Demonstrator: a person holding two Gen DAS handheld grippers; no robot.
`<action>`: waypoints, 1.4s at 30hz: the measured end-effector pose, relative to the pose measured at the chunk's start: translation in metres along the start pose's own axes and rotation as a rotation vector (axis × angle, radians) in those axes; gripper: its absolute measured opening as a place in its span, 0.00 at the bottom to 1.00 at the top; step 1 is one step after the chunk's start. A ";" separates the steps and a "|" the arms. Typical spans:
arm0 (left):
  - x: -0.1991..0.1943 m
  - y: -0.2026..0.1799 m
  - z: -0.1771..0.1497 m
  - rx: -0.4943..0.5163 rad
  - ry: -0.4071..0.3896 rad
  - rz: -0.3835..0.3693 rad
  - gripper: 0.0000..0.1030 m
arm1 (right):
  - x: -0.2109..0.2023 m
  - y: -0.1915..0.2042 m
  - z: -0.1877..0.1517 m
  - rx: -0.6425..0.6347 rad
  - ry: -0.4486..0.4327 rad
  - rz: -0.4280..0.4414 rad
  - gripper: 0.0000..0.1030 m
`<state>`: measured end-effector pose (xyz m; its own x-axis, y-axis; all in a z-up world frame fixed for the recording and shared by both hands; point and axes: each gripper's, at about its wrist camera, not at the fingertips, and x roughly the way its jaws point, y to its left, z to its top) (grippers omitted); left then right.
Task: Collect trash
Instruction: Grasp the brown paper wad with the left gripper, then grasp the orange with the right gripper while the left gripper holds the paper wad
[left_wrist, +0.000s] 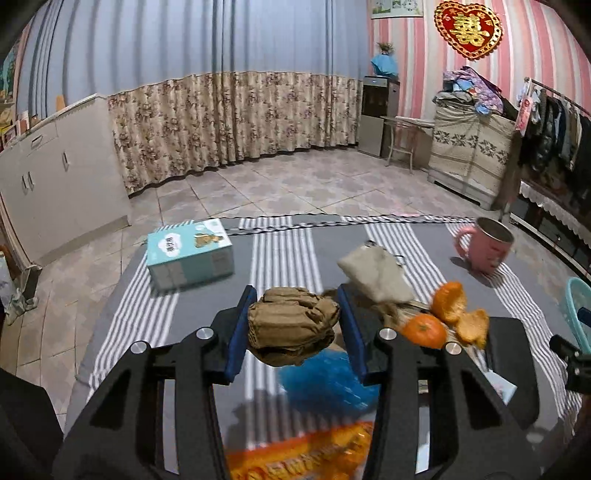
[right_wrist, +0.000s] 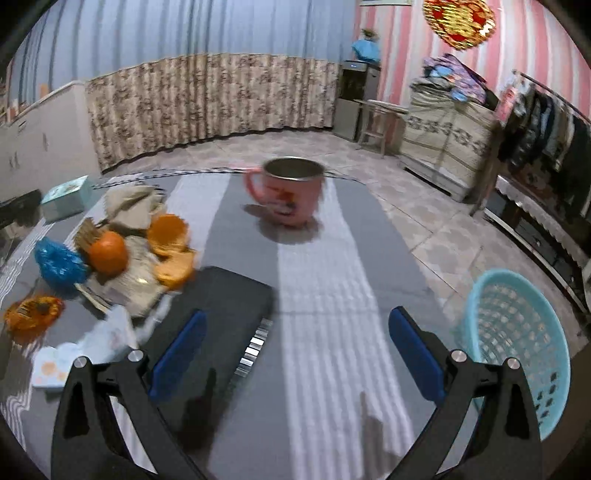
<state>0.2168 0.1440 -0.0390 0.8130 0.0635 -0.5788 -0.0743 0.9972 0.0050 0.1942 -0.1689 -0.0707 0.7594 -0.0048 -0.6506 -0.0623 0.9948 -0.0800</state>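
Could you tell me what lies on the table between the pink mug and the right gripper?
Only bare striped cloth: in the right wrist view nothing stands between the pink mug and the right gripper, whose fingers are open and empty.

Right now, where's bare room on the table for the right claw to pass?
Free: the striped cloth between the pink mug, black notebook and blue basket. Crowded: left side, around the orange, peels and blue wrapper.
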 end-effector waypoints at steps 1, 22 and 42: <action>0.004 0.004 0.001 0.006 0.005 -0.001 0.42 | 0.001 0.008 0.003 -0.013 -0.002 0.003 0.94; 0.037 0.054 -0.001 -0.019 -0.006 0.005 0.42 | 0.031 0.158 0.025 -0.124 0.074 0.117 0.79; 0.031 0.050 -0.003 -0.021 0.009 0.022 0.42 | 0.014 0.135 0.036 -0.104 0.042 0.202 0.34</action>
<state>0.2367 0.1961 -0.0588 0.8059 0.0850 -0.5859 -0.1041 0.9946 0.0012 0.2197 -0.0305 -0.0640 0.6971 0.1874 -0.6921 -0.2786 0.9602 -0.0206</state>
